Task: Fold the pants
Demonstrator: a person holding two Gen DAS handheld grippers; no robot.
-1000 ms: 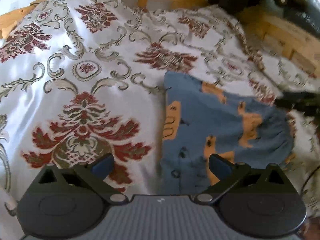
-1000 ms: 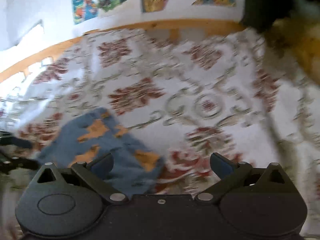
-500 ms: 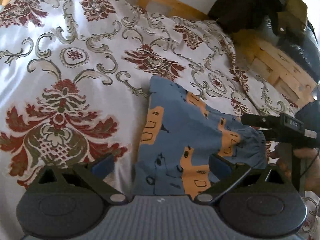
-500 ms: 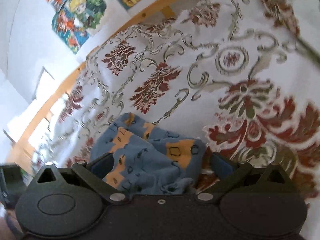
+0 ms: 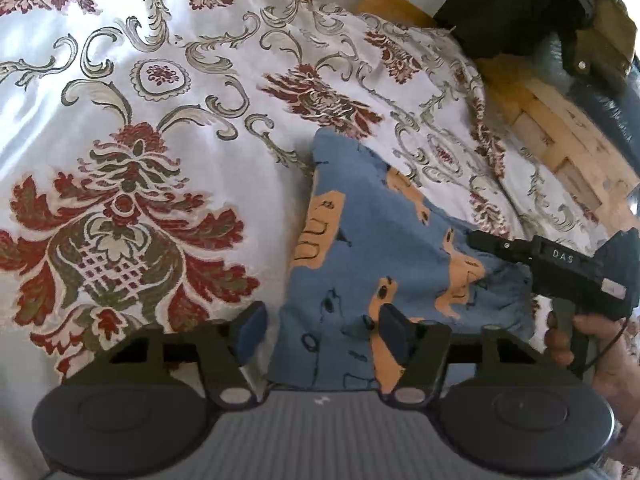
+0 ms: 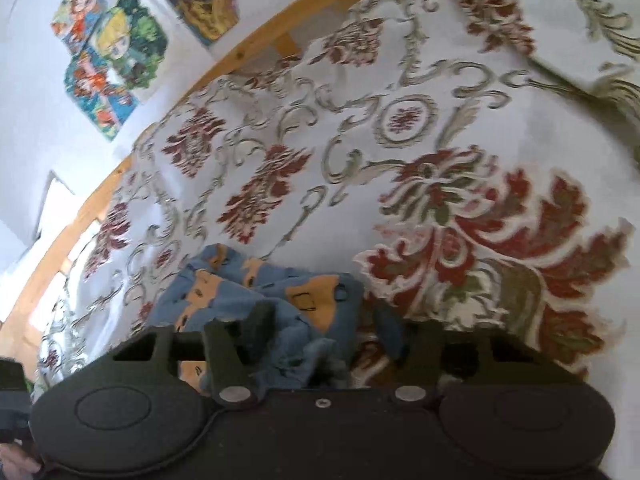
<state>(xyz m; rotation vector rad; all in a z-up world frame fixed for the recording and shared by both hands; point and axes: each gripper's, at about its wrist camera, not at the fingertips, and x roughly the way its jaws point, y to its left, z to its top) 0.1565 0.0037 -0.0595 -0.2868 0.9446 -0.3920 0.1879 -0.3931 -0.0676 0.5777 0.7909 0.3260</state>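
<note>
Your pants (image 5: 384,256) lie on the bedspread (image 5: 132,128), toward its right side in the left wrist view. Your left gripper (image 5: 320,330) sits at their near edge, fabric between its fingers. Your right gripper (image 5: 560,268) reaches in from the right, over their right edge. Beyond the bedspread runs a wooden bed frame (image 6: 256,46); posters (image 6: 116,48) hang on the wall behind it. A dark bundle (image 5: 532,12) sits at the far right corner.
</note>
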